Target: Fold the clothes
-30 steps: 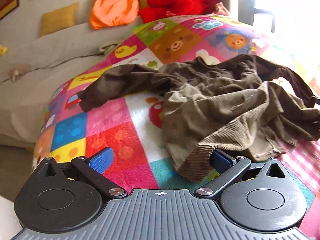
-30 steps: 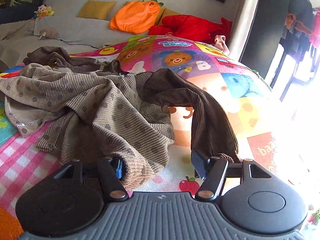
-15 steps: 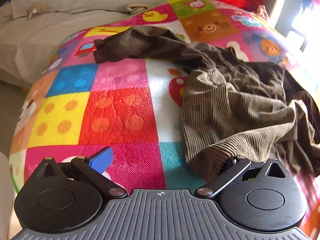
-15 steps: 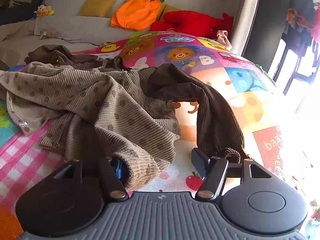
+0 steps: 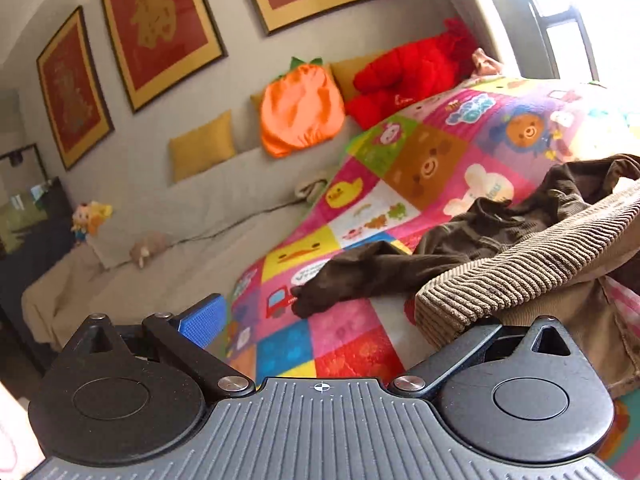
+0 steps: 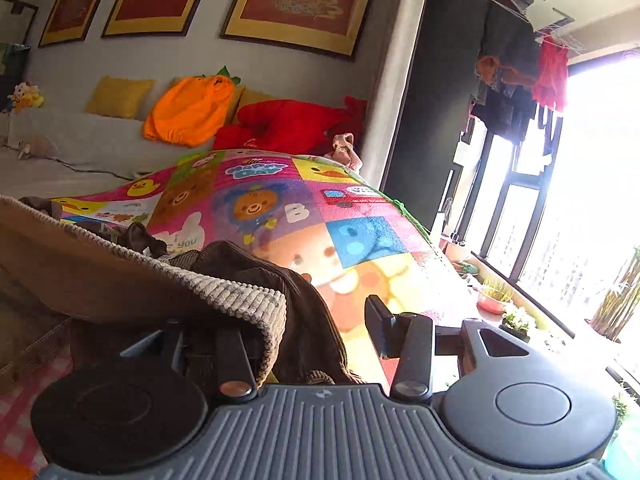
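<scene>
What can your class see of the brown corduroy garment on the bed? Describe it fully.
The brown corduroy garment is ribbed, tan with darker brown sleeves. Its thick hem is lifted and stretched taut; one sleeve trails on the patchwork quilt. The hem drapes over one finger of the left gripper and one of the right gripper, whose jaws are closing.

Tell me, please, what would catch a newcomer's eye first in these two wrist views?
The bright patchwork mat with bears and ducks fills the middle. A brown corduroy garment lies rumpled on it, its ribbed hem draped over each gripper's inner finger. Behind, on the sofa, sit an orange pumpkin cushion and a red plush.
</scene>
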A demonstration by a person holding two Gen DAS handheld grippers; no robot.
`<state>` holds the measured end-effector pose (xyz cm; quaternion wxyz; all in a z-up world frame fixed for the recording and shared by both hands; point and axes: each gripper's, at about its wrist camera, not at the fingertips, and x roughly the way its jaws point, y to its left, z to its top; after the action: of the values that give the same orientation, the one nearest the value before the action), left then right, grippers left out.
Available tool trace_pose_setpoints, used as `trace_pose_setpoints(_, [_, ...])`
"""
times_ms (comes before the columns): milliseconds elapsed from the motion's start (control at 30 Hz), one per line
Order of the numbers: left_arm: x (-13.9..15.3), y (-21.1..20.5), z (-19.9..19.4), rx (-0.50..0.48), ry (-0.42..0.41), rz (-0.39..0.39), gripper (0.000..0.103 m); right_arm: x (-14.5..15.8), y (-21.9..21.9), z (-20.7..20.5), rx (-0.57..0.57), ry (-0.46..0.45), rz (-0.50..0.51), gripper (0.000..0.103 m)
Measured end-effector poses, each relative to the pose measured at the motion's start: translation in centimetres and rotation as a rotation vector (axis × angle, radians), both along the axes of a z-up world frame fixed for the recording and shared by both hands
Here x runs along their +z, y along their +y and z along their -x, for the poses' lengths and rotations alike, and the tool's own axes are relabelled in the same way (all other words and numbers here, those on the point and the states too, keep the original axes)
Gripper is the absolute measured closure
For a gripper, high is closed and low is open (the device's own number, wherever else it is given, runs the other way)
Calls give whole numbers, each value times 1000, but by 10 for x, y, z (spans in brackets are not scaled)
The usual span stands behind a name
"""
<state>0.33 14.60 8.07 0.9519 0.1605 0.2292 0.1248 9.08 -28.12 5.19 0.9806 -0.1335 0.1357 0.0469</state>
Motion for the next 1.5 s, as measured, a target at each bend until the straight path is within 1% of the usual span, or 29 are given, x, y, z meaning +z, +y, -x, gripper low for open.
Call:
trace_pose_setpoints(67, [-14,-1,12,-23,78,24,0,-7,-9,12,25,45,4,50])
trace_pose_setpoints(100, [-24,-2,17,-34,125,42,0,-16,-14,17,31,82,14,42])
trace_pose_setpoints(200, [-60,-1,30,-81,304,133,0,-49,-25,28,64,235,44,39])
trace_pose_setpoints(233, [-68,-2,35,-111,347,163,0,-60,-27,32,78,282,55,38])
trace_pose_setpoints(300, [-73,-1,47,-209,385,220,0,-71,-27,47,133,330,88,36])
trace_pose_setpoints(333, [-72,0,53,-252,391,246,0,-72,-27,53,174,346,97,35])
trace_pose_setpoints(367, [-66,2,55,-281,371,266,0,-70,-27,58,212,355,99,34])
trace_pose_setpoints(400, [-60,4,56,-304,344,289,0,-66,-27,61,247,361,100,31])
trace_pose_setpoints(467, [-45,10,48,-316,271,358,0,-55,-28,65,319,362,96,29])
trace_pose_setpoints(533, [-34,15,34,-314,218,434,0,-39,-33,66,395,352,67,18])
trace_pose_setpoints(600, [-30,15,17,-309,186,489,0,-21,-40,67,471,342,23,15])
trace_pose_setpoints(667, [-30,13,-3,-322,166,523,0,-5,-47,64,485,333,-9,14])
trace_pose_setpoints(700, [-30,12,-13,-333,158,535,0,2,-50,61,474,316,-30,13])
trace_pose_setpoints(767, [-32,7,-41,-357,147,554,0,19,-55,46,433,273,-113,10])
trace_pose_setpoints(833, [-35,0,-74,-369,138,570,0,29,-52,20,390,243,-222,9])
trace_pose_setpoints(900, [-41,-7,-109,-395,127,603,0,30,-35,-14,380,250,-296,9])
trace_pose_setpoints(967, [-49,-14,-142,-429,140,649,0,21,-6,-54,382,286,-311,10])
trace_pose_setpoints(1000, [-53,-17,-159,-446,147,671,0,13,11,-73,393,308,-295,15])
trace_pose_setpoints(1033, [-57,-20,-175,-463,153,694,0,5,27,-91,403,331,-278,24])
trace_pose_setpoints(1067, [-61,-24,-192,-480,160,717,0,-6,42,-108,404,364,-264,29])
trace_pose_setpoints(1100, [-65,-26,-207,-490,168,733,0,-16,56,-125,405,398,-249,39])
trace_pose_setpoints(1133, [-69,-26,-218,-485,181,735,0,-27,70,-141,404,430,-234,44])
trace_pose_setpoints(1200, [-79,-25,-240,-469,208,737,0,-45,86,-167,385,476,-216,44])
trace_pose_setpoints(1300, [-100,-9,-268,-374,238,717,0,-68,97,-200,342,508,-195,44])
trace_pose_setpoints(1367, [-113,6,-282,-280,240,692,0,-73,99,-217,318,482,-151,44])
trace_pose_setpoints(1467, [-121,36,-290,-182,204,698,0,-81,98,-244,233,420,-29,44])
trace_pose_setpoints(1500, [-118,41,-288,-137,174,659,0,-81,95,-250,208,416,-12,45])
